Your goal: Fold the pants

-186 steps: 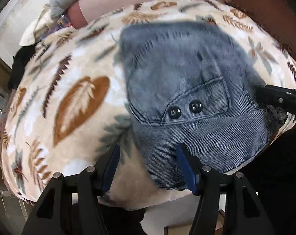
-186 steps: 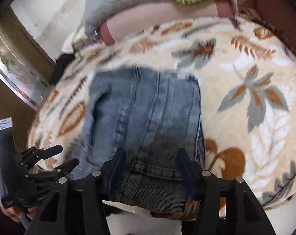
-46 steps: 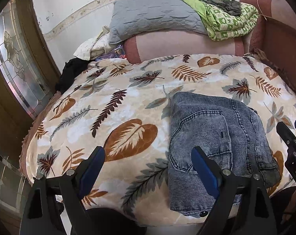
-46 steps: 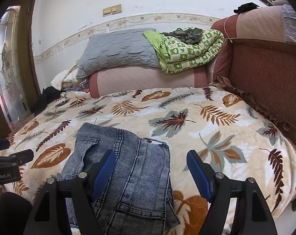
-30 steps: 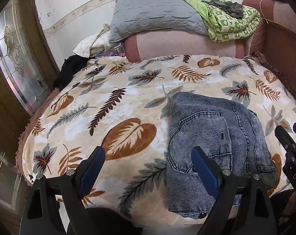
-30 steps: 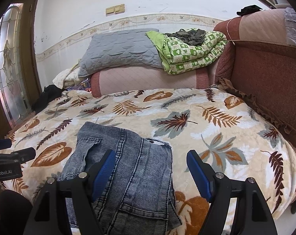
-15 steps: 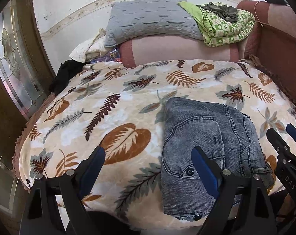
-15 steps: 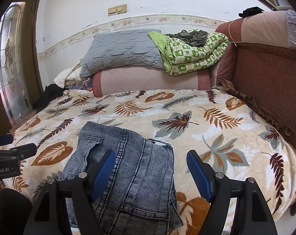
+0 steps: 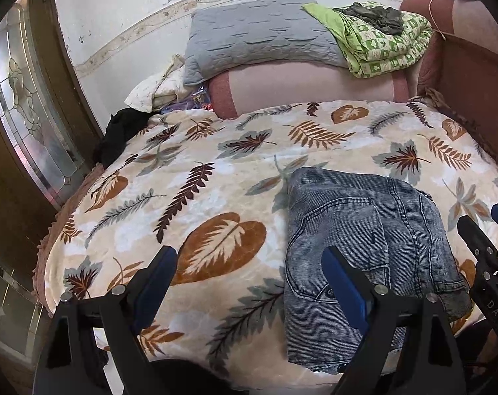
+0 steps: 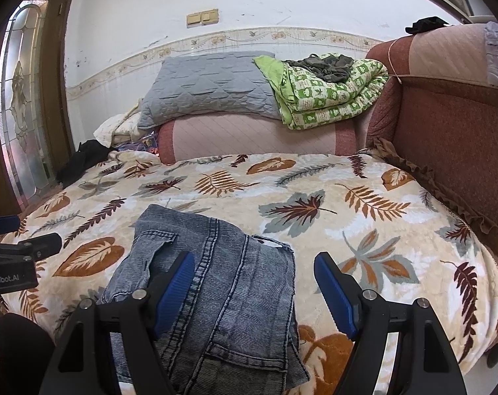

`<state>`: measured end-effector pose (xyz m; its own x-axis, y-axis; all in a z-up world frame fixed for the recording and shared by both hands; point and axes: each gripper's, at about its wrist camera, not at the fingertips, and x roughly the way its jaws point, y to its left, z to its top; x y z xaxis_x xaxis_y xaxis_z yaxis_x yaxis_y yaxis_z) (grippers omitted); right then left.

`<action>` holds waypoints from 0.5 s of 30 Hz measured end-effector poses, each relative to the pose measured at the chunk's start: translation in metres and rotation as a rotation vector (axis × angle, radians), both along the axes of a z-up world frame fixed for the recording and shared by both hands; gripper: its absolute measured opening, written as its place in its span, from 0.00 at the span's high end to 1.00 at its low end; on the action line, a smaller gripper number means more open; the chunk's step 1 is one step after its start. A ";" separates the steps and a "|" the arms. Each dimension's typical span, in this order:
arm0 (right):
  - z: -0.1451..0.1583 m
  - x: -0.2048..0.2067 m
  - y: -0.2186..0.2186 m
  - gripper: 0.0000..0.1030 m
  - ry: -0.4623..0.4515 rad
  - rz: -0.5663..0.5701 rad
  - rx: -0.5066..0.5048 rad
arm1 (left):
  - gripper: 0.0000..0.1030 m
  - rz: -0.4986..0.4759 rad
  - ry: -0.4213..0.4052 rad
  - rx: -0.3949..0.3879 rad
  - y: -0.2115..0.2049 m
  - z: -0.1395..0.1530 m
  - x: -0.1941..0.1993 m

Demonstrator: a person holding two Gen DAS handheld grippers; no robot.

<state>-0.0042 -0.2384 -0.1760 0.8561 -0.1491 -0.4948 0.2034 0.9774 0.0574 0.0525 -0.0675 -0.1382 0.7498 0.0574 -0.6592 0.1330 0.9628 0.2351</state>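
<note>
The grey-blue denim pants (image 9: 364, 247) lie folded into a compact rectangle near the front edge of the leaf-patterned blanket (image 9: 216, 177); they also show in the right wrist view (image 10: 216, 283). My left gripper (image 9: 249, 279) is open and empty, held back above the bed's front edge, left of the pants. My right gripper (image 10: 253, 283) is open and empty, held above the pants' right edge. Neither touches the pants. The right gripper shows at the right edge of the left wrist view (image 9: 485, 250), and the left gripper at the left edge of the right wrist view (image 10: 21, 250).
A grey pillow (image 10: 209, 89) and a green patterned quilt (image 10: 334, 92) are stacked on a pink cushion (image 10: 249, 135) at the back. A red sofa arm (image 10: 453, 125) borders the right side. Dark clothing (image 10: 81, 161) and a glass door (image 9: 28, 125) are at the left.
Both grippers have pulled back and risen from the folded pants over the last seconds. In the last second the views shift only slightly; the pants lie still.
</note>
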 end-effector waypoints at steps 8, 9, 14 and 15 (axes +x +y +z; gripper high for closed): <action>0.000 -0.002 0.001 0.24 -0.004 0.002 -0.004 | 0.13 -0.001 0.007 -0.001 0.001 -0.001 0.000; 0.000 -0.002 0.001 0.24 -0.005 0.002 -0.004 | 0.13 -0.002 0.007 -0.002 0.001 -0.001 -0.001; 0.000 -0.002 0.001 0.24 -0.005 0.002 -0.005 | 0.13 -0.007 0.008 -0.002 0.000 -0.003 -0.001; 0.000 -0.002 0.001 0.24 -0.005 0.002 -0.005 | 0.13 -0.007 0.009 -0.003 0.000 -0.004 -0.001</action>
